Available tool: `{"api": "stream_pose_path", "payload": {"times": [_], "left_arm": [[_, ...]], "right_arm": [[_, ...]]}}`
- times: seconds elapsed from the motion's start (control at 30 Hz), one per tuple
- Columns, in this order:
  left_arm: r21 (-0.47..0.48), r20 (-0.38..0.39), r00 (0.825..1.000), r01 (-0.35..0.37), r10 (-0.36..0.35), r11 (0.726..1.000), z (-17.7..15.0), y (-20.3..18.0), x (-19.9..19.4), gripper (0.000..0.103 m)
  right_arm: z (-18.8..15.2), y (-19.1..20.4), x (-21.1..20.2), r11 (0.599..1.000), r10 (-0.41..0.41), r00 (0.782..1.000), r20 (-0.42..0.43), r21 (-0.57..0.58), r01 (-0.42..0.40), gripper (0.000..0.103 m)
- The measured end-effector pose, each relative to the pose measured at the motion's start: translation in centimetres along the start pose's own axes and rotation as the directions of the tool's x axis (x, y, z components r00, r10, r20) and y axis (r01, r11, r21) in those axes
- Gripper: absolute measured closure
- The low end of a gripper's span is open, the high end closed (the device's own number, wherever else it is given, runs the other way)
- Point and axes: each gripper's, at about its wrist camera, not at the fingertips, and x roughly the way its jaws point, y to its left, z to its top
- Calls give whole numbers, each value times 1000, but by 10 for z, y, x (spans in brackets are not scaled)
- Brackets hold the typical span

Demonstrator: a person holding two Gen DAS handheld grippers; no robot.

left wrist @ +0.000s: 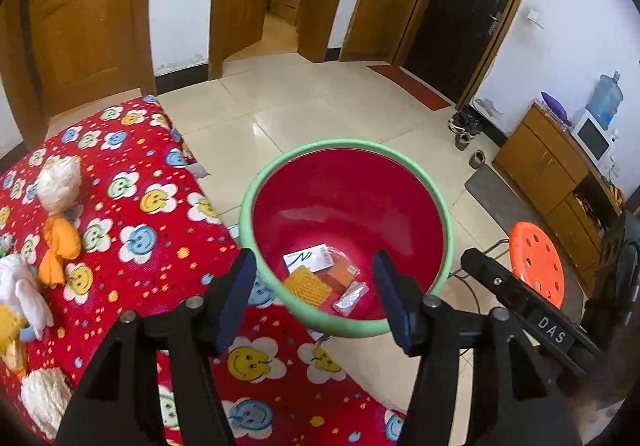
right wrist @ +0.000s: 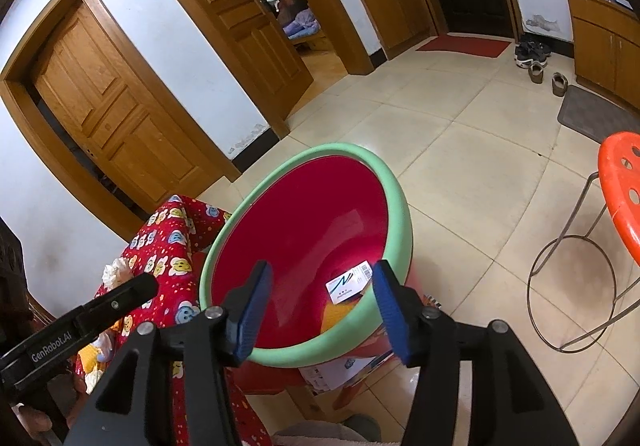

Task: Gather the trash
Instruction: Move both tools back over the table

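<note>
we hold the left gripper (left wrist: 316, 298) and right gripper (right wrist: 320, 306) over the red basin (left wrist: 348, 201), fingers apart and empty. wrappers (left wrist: 320, 274) lie at its bottom. crumpled tissues (left wrist: 60, 181) wait at left on the flowered table (left wrist: 160, 230); an orange stool (left wrist: 536, 266) stands lower right.

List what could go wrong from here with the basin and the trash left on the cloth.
1. The basin looks tilted in the right wrist view; a knock might tip it.
2. The crumpled tissue and orange wrapper are soft; the open left gripper may snag the floral cloth.
</note>
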Motion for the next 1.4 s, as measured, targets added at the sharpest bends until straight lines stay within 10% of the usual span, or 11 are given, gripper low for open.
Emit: {"api": "stream_pose_path", "payload": {"times": [0.63,1.4], "left_arm": [[-134,60,989,-124,133,983,-38,60,-70,31],[-357,23,951,-282,310,891,-106,157,-112,30]], "right_arm": [[-17,44,-33,996,68,997,26,-59,-67,24],[-49,98,-43,978,129,991,-28,-164,-132,13]]}}
